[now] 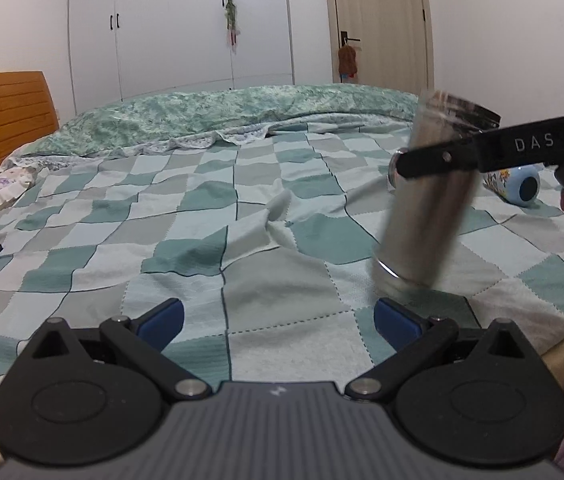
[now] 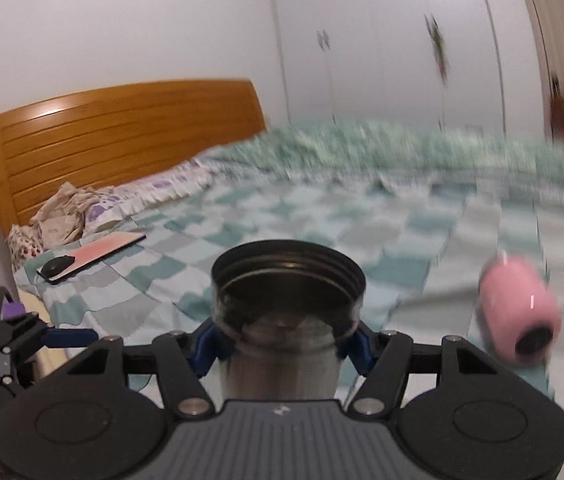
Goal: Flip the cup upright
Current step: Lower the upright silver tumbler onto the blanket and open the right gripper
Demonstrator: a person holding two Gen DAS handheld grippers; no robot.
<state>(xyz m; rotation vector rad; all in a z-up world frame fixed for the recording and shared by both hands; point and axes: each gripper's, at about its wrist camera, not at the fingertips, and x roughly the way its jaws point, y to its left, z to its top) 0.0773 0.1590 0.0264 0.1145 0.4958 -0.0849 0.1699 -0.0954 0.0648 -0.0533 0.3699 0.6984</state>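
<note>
Steel, brushed and slightly motion-blurred, was the stainless tumbler (image 1: 426, 196) that the right gripper (image 2: 282, 342) carried in the air above the checked bedspread (image 1: 185, 216), nearly upright but leaning, its dark threaded mouth uppermost and its base low over the cloth without clearly touching it. To finish the step well, the wrist would have needed to bring the body fully vertical before lowering, since a soft, rumpled quilt gives a narrow base poor support; a flatter patch away from the raised fold in the middle of the bedspread looked the safer landing, and the release would best wait until the base sat settled, with the jaws eased apart slowly so that neither pad dragged the tumbler over. The right jaws were closed on the tumbler's body just below its black collar, a blue pad (image 2: 203, 350) pressed against each side. The left gripper (image 1: 277, 318) held nothing: its jaws stood wide apart, only bedspread showing between the blue pads, low and near the tumbler's base but apart from it. A pink cup (image 2: 520, 314) lay on its side on the bedspread to the right, and a blue patterned cup (image 1: 518, 185) lay tipped over beyond the tumbler, both well clear of the spot below it.
</note>
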